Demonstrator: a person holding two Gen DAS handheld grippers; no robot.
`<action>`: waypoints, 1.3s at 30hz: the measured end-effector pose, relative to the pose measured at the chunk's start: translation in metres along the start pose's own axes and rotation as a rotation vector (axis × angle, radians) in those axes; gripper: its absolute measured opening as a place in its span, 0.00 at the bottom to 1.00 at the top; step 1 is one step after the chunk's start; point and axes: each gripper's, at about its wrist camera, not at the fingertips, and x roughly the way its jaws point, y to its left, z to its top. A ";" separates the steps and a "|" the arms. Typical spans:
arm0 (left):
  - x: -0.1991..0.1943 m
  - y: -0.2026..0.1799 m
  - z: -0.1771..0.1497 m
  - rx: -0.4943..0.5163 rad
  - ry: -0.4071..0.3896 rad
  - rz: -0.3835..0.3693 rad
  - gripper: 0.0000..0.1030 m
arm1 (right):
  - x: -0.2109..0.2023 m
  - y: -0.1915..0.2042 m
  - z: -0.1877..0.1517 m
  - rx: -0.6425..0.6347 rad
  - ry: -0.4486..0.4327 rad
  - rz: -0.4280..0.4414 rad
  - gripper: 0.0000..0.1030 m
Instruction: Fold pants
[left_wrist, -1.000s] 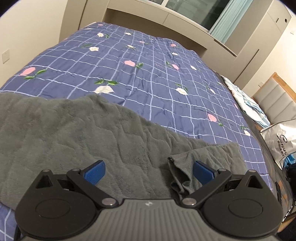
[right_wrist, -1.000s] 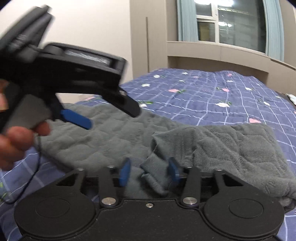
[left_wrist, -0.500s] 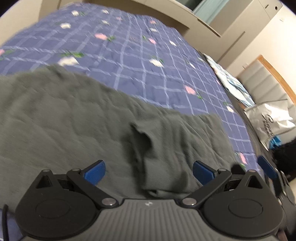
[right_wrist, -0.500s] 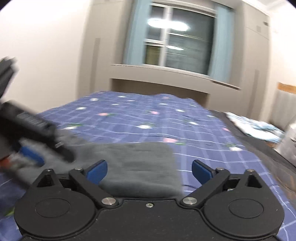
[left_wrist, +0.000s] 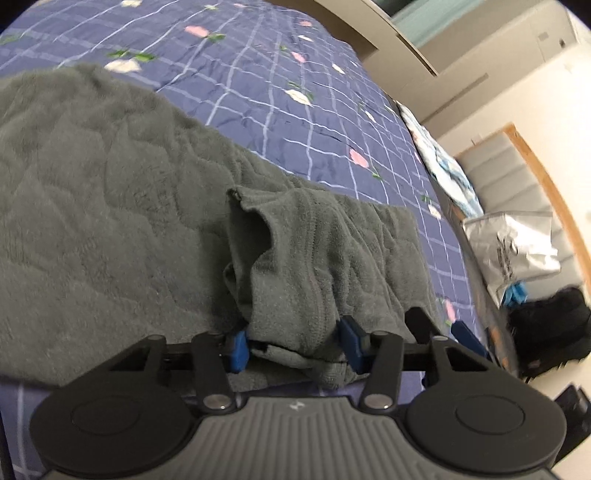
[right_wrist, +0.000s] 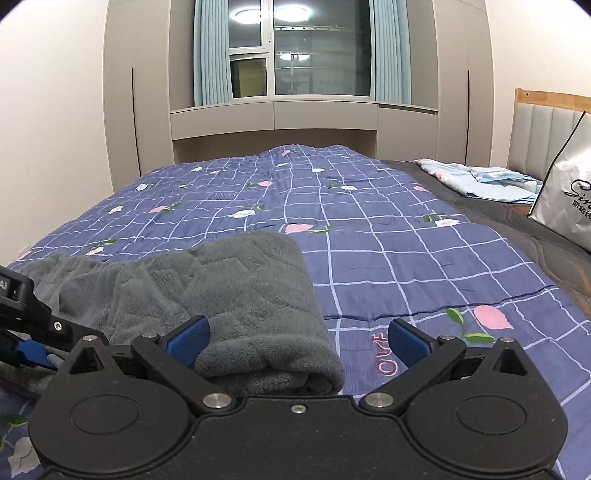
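Grey fleece pants are lying on the blue checked floral bedspread, long axis running leftward. Left tongs, just closing, are clenching a raised pants fold; right tongs, just opening, are standing released.

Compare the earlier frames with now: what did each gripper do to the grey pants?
The left gripper dropped toward the pants and its jaws have just been closing around the bunched waistband fold. The right gripper let go of that fold, its jaws have been opening, and swung right over the folded edge. The pants stayed on the floral quilt.
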 end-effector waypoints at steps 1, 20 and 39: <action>0.001 0.001 0.001 -0.007 -0.001 -0.002 0.52 | -0.001 0.002 0.001 -0.008 -0.007 -0.001 0.99; -0.016 -0.027 0.001 0.091 -0.109 0.023 0.13 | 0.002 0.008 0.001 -0.002 0.011 -0.028 1.00; -0.134 -0.002 0.021 0.197 -0.253 0.148 0.12 | -0.024 0.086 0.042 -0.117 -0.086 0.127 1.00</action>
